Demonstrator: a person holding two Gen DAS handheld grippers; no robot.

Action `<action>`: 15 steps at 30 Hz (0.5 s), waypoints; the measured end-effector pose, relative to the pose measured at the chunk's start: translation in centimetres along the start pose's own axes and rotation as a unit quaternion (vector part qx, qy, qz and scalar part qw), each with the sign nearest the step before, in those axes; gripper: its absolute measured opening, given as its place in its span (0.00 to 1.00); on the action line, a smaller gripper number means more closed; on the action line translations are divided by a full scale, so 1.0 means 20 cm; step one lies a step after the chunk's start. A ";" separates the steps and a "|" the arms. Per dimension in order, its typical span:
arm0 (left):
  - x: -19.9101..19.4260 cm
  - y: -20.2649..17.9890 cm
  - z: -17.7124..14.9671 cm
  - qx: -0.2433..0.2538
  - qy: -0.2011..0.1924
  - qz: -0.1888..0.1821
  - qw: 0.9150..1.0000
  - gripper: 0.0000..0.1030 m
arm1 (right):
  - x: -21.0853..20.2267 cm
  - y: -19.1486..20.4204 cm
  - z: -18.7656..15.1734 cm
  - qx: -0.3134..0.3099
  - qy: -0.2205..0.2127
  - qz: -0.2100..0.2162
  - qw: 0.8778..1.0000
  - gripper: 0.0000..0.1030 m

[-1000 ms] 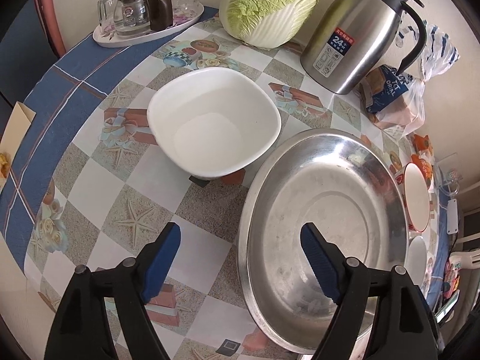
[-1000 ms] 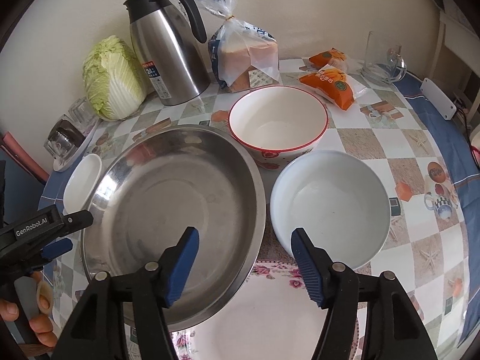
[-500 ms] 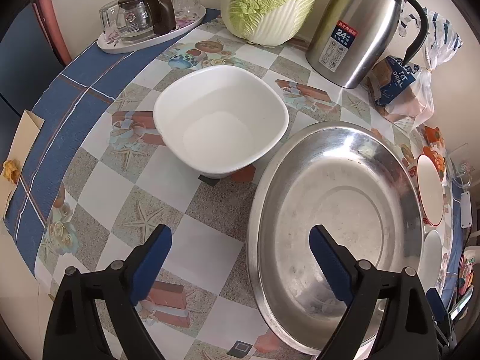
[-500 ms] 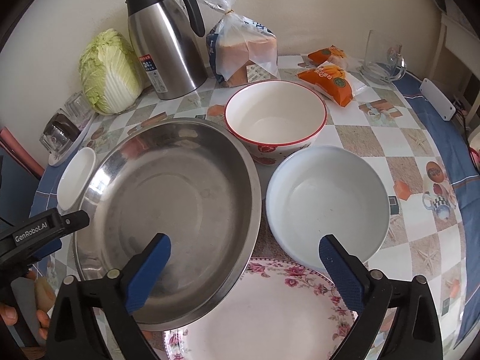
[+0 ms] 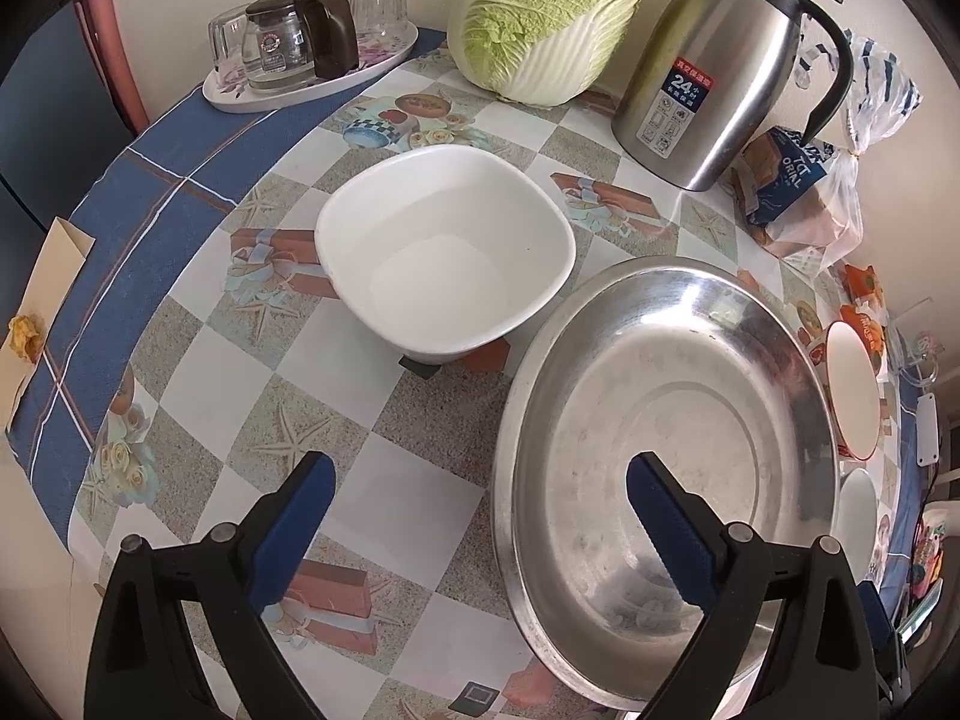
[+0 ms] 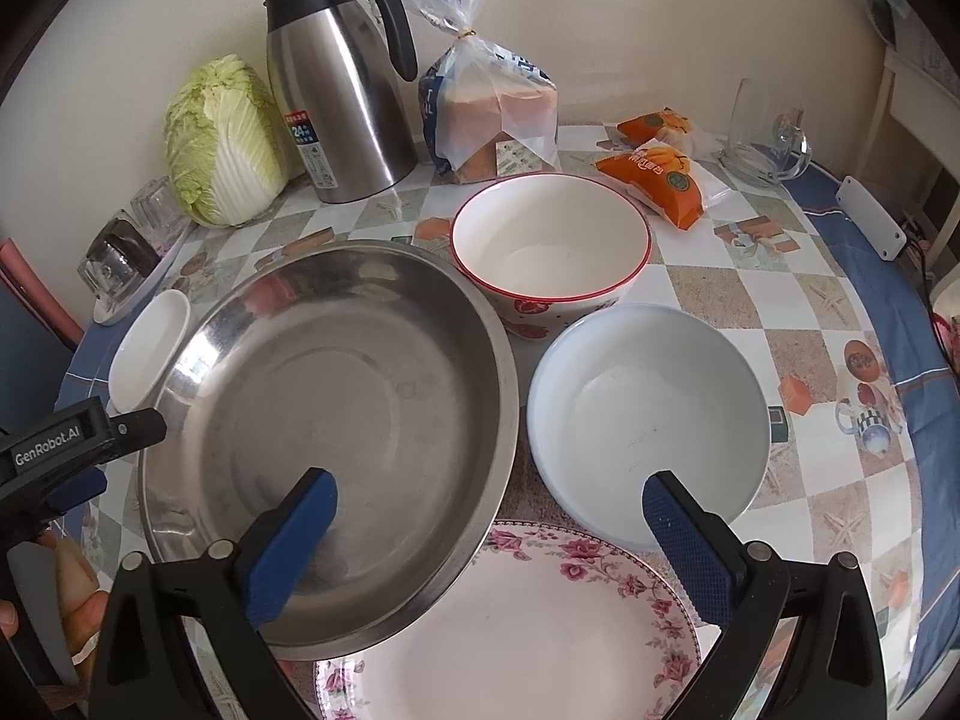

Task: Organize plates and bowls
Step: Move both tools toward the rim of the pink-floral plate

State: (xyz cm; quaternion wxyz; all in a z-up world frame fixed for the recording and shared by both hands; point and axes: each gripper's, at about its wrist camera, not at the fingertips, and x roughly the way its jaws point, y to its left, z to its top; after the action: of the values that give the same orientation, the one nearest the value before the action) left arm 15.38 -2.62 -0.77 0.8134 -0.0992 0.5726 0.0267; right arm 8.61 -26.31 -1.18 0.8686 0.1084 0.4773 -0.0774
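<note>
A large steel basin [image 5: 660, 450] [image 6: 336, 438] sits mid-table, its near rim lying over a floral plate [image 6: 522, 618]. A white square bowl [image 5: 444, 276] [image 6: 147, 348] stands to its left. A red-rimmed bowl [image 6: 549, 252] and a pale round bowl [image 6: 648, 414] stand to its right. My left gripper [image 5: 480, 480] is open wide, straddling the basin's left rim with nothing gripped. It also shows at the left edge of the right wrist view as the left gripper [image 6: 72, 450]. My right gripper [image 6: 489, 492] is open wide too, one finger over the basin and one over the pale bowl's near edge.
Along the back wall stand a steel thermos jug [image 5: 720, 72], a cabbage [image 5: 546, 18], a tray of glasses with a glass pot [image 5: 306, 48] and a bag of bread [image 6: 492, 114]. Orange snack packets [image 6: 660, 174] and a glass mug [image 6: 762, 144] sit at the back right.
Both grippers have spread their fingers wider apart. The bowls, basin and plate have not moved.
</note>
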 end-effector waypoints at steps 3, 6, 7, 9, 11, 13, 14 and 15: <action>-0.02 -0.02 0.00 0.009 -0.005 0.002 1.000 0.95 | -0.03 -0.01 0.00 0.008 -0.009 0.001 1.000 1.00; -0.05 -0.04 -0.02 0.017 -0.010 0.002 1.000 0.95 | -0.05 -0.03 0.00 0.018 -0.013 -0.002 1.000 1.00; -0.06 -0.04 -0.02 0.019 -0.011 0.002 1.000 0.95 | -0.06 -0.03 0.00 0.020 -0.014 -0.003 1.000 1.00; -0.08 -0.06 -0.03 0.024 -0.015 0.002 1.000 0.95 | -0.08 -0.05 -0.01 0.024 -0.023 -0.002 0.999 1.00; -0.09 -0.07 -0.05 0.029 -0.018 0.004 0.999 0.95 | -0.10 -0.06 -0.01 0.029 -0.026 -0.001 0.999 1.00; -0.11 -0.08 -0.06 0.033 -0.020 0.005 0.999 0.95 | -0.12 -0.08 -0.02 0.032 -0.026 0.000 0.999 1.00; -0.12 -0.09 -0.07 0.034 -0.020 0.003 0.999 0.95 | -0.13 -0.09 -0.02 0.032 -0.025 0.002 0.999 1.00; -0.12 -0.09 -0.08 0.034 -0.020 0.002 0.999 0.95 | -0.13 -0.09 -0.03 0.033 -0.023 0.004 0.999 1.00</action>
State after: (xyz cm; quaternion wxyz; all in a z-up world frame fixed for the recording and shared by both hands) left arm 13.31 -4.58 1.29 0.8275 -0.0697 0.5571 0.0106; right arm 6.32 -27.89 0.54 0.8758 0.1371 0.4537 -0.0918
